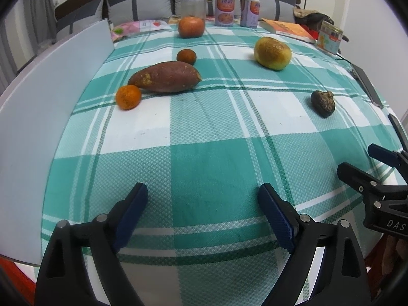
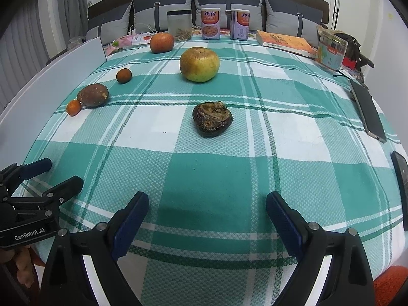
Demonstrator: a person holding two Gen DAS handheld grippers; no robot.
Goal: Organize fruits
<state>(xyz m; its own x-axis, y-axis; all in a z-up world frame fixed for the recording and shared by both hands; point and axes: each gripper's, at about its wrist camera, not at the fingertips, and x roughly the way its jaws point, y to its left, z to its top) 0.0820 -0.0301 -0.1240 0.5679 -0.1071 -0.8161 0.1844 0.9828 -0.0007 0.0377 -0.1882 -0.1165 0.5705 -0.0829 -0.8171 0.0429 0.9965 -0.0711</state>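
Both grippers hang over the near edge of a green-checked cloth [image 2: 204, 178] with nothing between their fingers: the left gripper [image 1: 204, 204] has its jaws wide apart, and so does the right gripper [image 2: 206, 211]. Ahead of the right one lies a shrivelled dark fruit [image 2: 212, 119], with a yellow apple [image 2: 199, 64] beyond it. To the left, a small orange [image 1: 128, 97] touches a sweet potato [image 1: 165, 77]; a darker orange [image 1: 186, 56] and a red apple [image 1: 191, 26] sit farther back.

the right claw [image 1: 362, 163] is cut off by the left wrist view's right edge.
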